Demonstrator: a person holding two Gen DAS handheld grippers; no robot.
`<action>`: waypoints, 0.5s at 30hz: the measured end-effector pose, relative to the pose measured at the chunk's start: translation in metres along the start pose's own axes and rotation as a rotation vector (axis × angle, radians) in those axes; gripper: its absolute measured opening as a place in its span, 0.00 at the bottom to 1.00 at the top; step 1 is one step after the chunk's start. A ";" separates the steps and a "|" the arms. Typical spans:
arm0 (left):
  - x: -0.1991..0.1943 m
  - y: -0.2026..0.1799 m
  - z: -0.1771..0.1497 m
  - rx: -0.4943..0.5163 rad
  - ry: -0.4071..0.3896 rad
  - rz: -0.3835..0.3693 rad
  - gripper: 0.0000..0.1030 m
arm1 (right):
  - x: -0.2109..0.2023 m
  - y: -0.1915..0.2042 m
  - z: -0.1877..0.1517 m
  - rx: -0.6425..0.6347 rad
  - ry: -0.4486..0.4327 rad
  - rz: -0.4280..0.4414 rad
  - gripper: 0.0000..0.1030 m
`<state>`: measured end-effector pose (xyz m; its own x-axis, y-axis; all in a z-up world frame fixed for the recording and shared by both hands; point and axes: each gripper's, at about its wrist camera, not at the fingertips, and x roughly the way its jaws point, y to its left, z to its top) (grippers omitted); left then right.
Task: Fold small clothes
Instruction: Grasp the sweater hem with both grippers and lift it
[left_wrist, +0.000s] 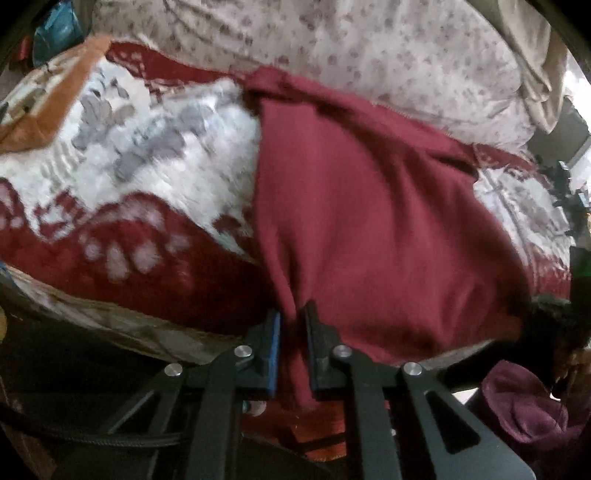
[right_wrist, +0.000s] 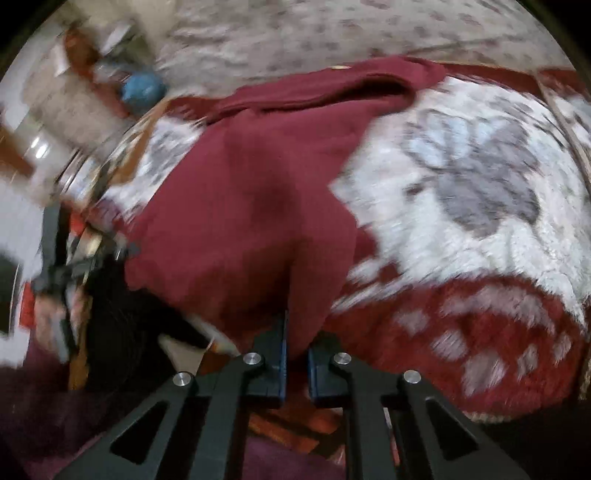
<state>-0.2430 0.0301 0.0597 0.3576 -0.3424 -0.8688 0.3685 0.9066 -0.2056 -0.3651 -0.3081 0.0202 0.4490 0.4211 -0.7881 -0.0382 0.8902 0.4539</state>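
Observation:
A maroon garment (left_wrist: 369, 206) lies spread on a red, white and grey patterned blanket (left_wrist: 155, 158). My left gripper (left_wrist: 293, 317) is shut on the garment's near edge, with cloth pinched between its blue-padded fingers. In the right wrist view the same maroon garment (right_wrist: 258, 192) stretches away from me, its folded far hem near the blanket's back edge. My right gripper (right_wrist: 297, 325) is shut on another part of the near edge, fabric bunched between its pads. The other gripper (right_wrist: 59, 258) shows blurred at the left of that view.
A pale floral sheet (left_wrist: 369, 55) covers the bed behind the blanket (right_wrist: 480, 184). A blue round object (right_wrist: 142, 88) and clutter sit at the far left. A dark purple cloth (left_wrist: 528, 402) lies below the bed edge. Both views are motion-blurred.

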 end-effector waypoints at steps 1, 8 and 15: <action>-0.007 0.003 0.000 0.002 -0.013 0.018 0.11 | -0.002 0.008 -0.006 -0.024 0.019 0.018 0.09; -0.001 0.023 -0.011 -0.060 0.018 0.038 0.08 | 0.026 0.023 -0.034 -0.037 0.145 0.085 0.08; 0.005 0.019 -0.013 -0.043 0.017 0.055 0.08 | 0.042 0.023 -0.029 -0.006 0.185 0.085 0.22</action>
<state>-0.2450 0.0490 0.0461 0.3619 -0.2881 -0.8866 0.3115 0.9338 -0.1763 -0.3733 -0.2649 -0.0141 0.2727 0.5190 -0.8101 -0.0743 0.8509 0.5201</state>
